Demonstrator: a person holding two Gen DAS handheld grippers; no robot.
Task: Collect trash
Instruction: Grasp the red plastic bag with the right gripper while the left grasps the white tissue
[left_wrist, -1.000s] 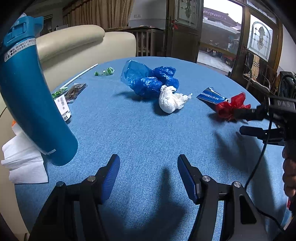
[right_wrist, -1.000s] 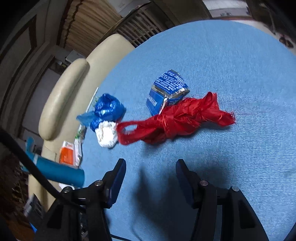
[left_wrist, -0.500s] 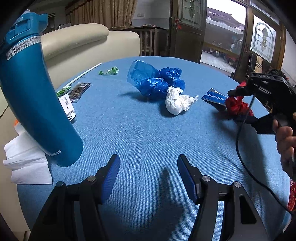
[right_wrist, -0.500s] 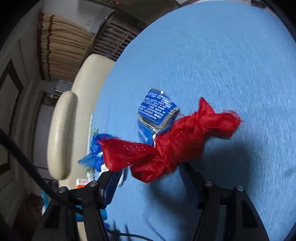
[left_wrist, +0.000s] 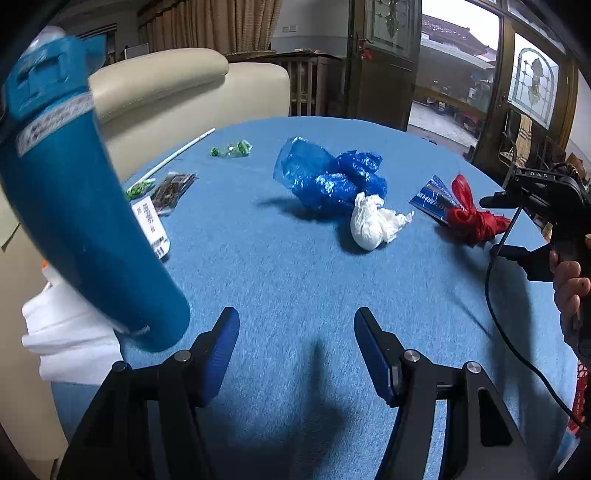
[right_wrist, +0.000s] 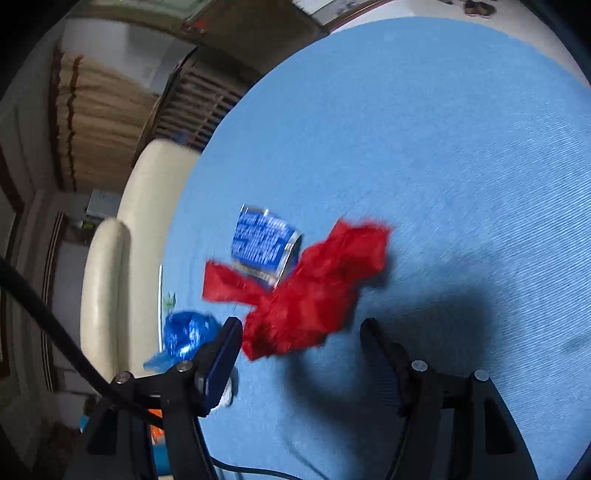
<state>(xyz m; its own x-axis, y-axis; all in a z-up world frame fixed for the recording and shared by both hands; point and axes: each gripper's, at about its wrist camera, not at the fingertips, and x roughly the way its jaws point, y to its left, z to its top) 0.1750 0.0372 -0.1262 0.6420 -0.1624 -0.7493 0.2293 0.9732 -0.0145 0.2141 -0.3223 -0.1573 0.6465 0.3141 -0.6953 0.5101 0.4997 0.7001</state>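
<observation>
Straddling the red bag at lower centre of its view, the right gripper gapes wide, apparently lined up to pinch it. Low in its own frame, the left gripper hangs spread and empty over bare bench, probably waiting, with the blue bag and white wad at upper centre.

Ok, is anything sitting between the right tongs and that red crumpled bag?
Nothing visible does. The right tongs are open, with the red bag lying just ahead of their tips on the blue tablecloth. The blue foil wrapper lies beyond the bag, partly under it, not in the path.
</observation>
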